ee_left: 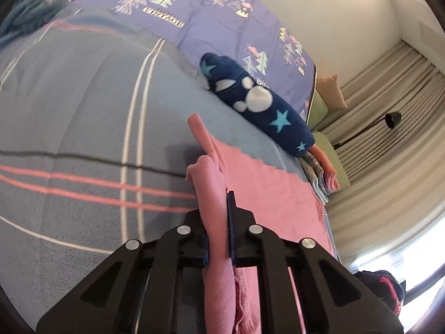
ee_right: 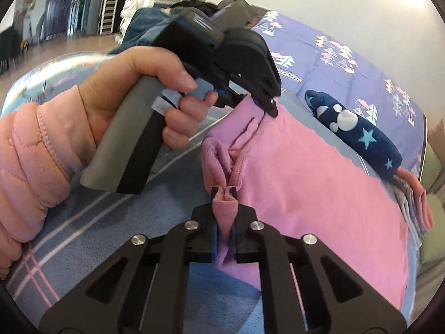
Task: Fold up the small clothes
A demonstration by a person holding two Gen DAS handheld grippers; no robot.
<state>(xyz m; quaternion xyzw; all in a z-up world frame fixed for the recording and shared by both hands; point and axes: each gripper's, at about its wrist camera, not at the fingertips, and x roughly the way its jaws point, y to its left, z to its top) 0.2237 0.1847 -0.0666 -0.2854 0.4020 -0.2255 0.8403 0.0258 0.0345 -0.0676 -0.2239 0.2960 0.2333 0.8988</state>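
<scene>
Both grippers (ee_left: 219, 222) (ee_right: 224, 194) pinch pink garment (ee_right: 306, 181) edge (bunched).

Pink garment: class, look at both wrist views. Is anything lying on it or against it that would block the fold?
Nothing visible does. Both the left gripper and right gripper are shut on the pink garment. The navy roll lies apart, beyond its far edge.

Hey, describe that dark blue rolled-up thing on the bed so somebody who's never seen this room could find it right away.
Start at the bed's purple sheet printed with pine trees. Along its near edge, beyond the flat pink garment, lies the navy roll. Its pale blue stars and white round-eared shapes set it apart from the small folded pile at one end.
</scene>
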